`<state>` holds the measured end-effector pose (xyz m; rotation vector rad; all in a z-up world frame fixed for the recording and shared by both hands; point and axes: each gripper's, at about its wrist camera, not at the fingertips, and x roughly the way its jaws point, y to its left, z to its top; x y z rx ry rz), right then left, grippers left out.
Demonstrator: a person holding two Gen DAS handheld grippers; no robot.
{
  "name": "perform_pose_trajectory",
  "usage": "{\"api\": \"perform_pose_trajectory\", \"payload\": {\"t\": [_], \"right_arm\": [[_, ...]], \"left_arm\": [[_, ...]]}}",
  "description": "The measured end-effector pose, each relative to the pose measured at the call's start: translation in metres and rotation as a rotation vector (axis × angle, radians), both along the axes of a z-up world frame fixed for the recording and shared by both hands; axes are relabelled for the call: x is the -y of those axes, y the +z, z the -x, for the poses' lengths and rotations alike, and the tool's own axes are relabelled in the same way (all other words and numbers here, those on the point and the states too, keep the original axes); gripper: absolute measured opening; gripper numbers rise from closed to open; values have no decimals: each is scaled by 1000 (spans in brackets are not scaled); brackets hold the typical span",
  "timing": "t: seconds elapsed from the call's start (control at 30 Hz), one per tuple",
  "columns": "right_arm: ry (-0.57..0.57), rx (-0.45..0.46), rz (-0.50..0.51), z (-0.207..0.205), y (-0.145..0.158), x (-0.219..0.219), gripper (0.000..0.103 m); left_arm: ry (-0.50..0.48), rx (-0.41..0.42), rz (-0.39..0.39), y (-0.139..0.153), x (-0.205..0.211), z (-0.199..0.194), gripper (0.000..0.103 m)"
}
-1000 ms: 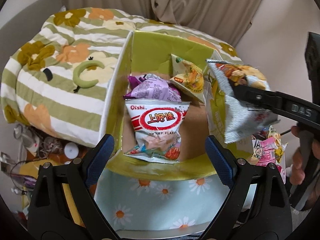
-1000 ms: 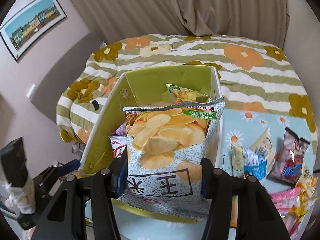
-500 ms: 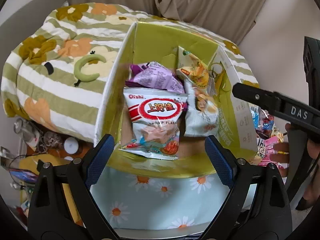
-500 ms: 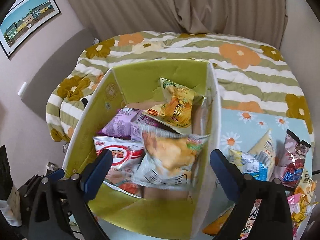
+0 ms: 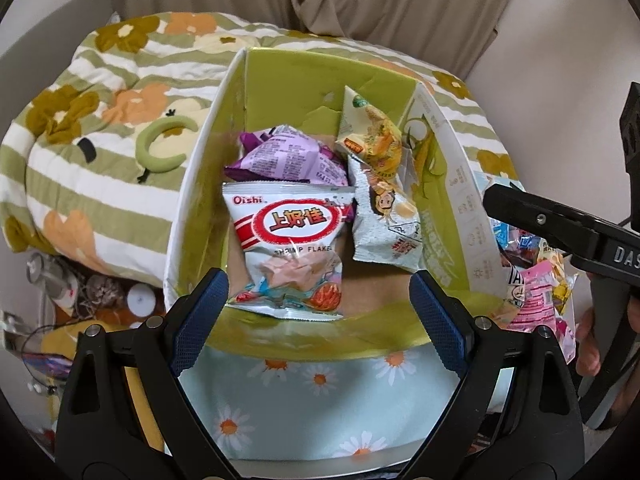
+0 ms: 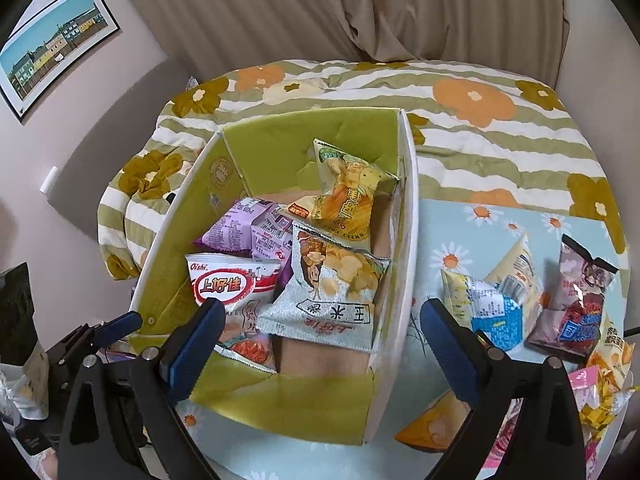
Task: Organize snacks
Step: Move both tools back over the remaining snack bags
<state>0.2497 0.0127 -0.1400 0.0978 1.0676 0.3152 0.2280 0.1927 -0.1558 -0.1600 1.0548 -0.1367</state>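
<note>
Left gripper (image 5: 318,304) and right gripper (image 6: 320,330) are seen with jaws spread wide, nothing held. Beyond them, the grey chip bag (image 6: 334,292) lies inside the green box (image 6: 280,148), beside the Oishi bag (image 6: 232,288). More snacks (image 6: 496,304) lie on the bench (image 6: 452,232).

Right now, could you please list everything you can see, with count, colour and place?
Box: one, green inside, white outside, on the table.
Snack bags in box: four; red-white shrimp bag front left, grey chip bag front right, purple bag behind, yellow bag at the back.
Loose snack bags: several, mixed colours, on the tablecloth right of the box.
Tablecloth: one, pale blue with daisies.
Quilt: one, green-striped, floral, behind the box.
Picture: one, on the left wall.
Left gripper: open, empty.
Right gripper: open, empty.
</note>
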Motion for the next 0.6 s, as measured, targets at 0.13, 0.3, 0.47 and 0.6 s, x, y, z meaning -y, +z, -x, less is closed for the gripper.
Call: {"api": "perform_pose_trajectory", "payload": {"t": [0.13, 0.3, 0.47, 0.6], "right_arm": [[-2, 42, -5, 15, 17, 9, 97], [7, 107, -35, 45, 45, 31, 97], [14, 156, -44, 71, 67, 67, 97], [2, 184, -43, 93, 81, 107, 97]], "left_arm": [[-9, 34, -11, 17, 14, 10, 91], [-10, 68, -13, 39, 42, 30, 91], [-18, 102, 17, 59, 82, 52, 91], [-34, 134, 44, 70, 119, 68, 91]]}}
